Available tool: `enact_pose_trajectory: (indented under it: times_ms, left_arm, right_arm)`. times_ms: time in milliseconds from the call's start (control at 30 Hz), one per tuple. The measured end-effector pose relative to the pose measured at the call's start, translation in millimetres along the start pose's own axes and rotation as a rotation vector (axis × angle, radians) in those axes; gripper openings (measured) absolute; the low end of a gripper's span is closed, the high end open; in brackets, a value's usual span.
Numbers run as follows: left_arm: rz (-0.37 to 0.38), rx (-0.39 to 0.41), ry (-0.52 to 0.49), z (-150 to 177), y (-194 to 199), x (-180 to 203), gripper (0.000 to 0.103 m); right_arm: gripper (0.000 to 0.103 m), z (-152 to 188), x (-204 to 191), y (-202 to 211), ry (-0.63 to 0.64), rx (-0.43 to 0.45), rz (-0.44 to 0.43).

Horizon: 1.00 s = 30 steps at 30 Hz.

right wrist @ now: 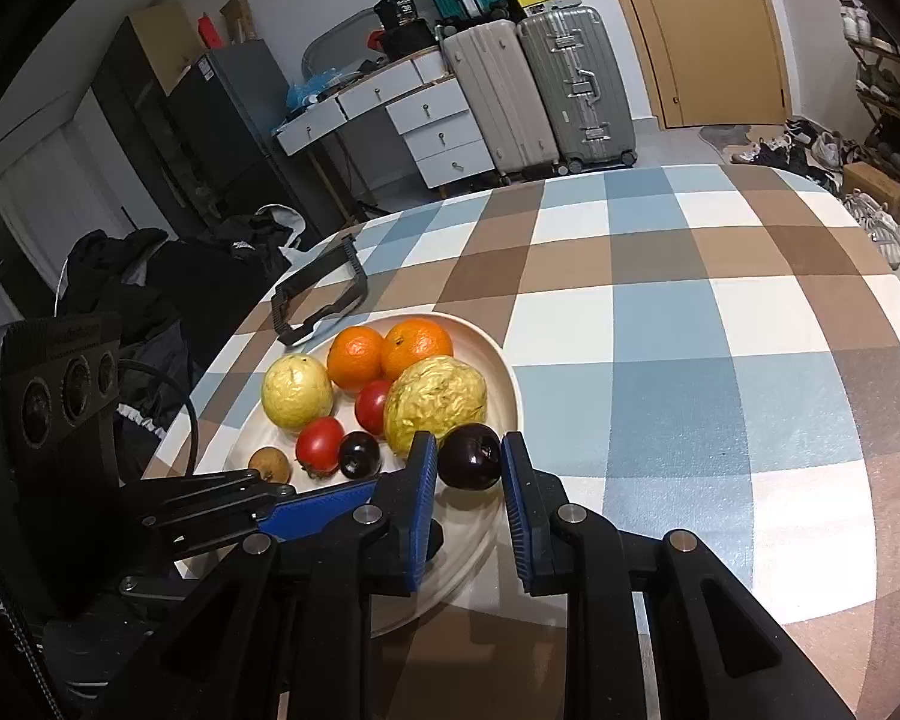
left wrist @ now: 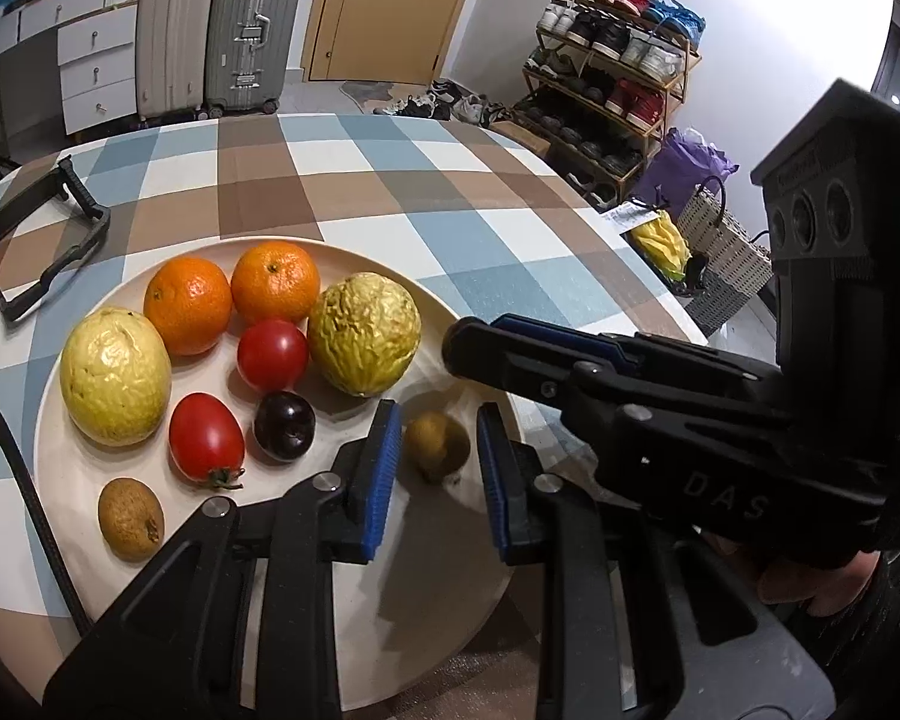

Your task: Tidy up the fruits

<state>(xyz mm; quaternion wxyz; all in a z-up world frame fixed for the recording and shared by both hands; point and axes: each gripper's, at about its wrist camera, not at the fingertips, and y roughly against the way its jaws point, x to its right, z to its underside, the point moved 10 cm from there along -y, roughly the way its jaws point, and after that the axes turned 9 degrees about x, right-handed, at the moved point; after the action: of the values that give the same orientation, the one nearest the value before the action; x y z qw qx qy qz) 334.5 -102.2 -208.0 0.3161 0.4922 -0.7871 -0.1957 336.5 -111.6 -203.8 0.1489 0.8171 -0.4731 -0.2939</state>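
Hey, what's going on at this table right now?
A person with two handheld grippers is sorting fruit on a plate. The right gripper is open around a dark plum near the plate's edge. The left gripper is open around a small brown fruit. Oranges, tomatoes, two yellow fruits, another plum and another brown fruit already sit on the plate.

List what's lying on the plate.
On the plate: two oranges, two yellow wrinkled fruits, two tomatoes, a dark plum, two small brown fruits. The grippers cover part of its near side.
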Motion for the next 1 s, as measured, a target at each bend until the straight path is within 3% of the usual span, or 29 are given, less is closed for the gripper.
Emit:
enact_pose_trajectory:
  times_ms: [267, 300, 500, 567, 633, 700, 767, 833, 900, 1000]
  left_arm:
    - [-0.019, 0.009, -0.005, -3.6, 15.4, -0.7, 0.027]
    - [-0.023, 0.014, -0.006, -4.1, 19.7, -0.3, 0.029]
    - [-0.047, 0.063, -0.016, -9.2, 54.7, 5.4, 0.040]
    - [-0.056, 0.081, -0.018, -11.0, 67.0, 7.6, 0.043]
    - [-0.068, 0.109, -0.021, -14.3, 82.9, 9.9, 0.052]
    - [-0.091, 0.146, -0.022, -18.2, 101.3, 11.0, 0.065]
    - [-0.105, 0.186, -0.024, -22.7, 118.6, 12.8, 0.070]
    - [-0.128, 0.231, -0.032, -27.3, 138.0, 13.7, 0.075]
    - [-0.162, 0.285, -0.038, -32.2, 159.6, 13.7, 0.082]
    - [-0.197, 0.374, -0.044, -38.8, 191.1, 13.9, 0.086]
  right_arm:
    - [0.028, -9.6, 0.6, 12.1, -0.015, 0.045, -0.003]
    - [0.032, -11.8, -0.6, 15.7, -0.015, 0.054, -0.006]
    - [0.034, -23.0, -8.6, 41.9, -0.018, 0.112, 0.002]
    - [0.039, -27.1, -13.3, 57.5, -0.016, 0.148, 0.006]
    - [0.049, -31.1, -19.6, 75.2, -0.009, 0.192, 0.009]
    - [0.052, -34.5, -25.3, 90.5, -0.002, 0.229, 0.013]
    - [0.056, -37.5, -33.9, 108.9, 0.012, 0.269, 0.017]
    - [0.080, -41.0, -42.3, 128.4, 0.022, 0.324, 0.021]
    - [0.091, -44.6, -49.8, 147.3, 0.036, 0.386, 0.026]
    - [0.098, -48.5, -62.1, 171.7, 0.057, 0.451, 0.033]
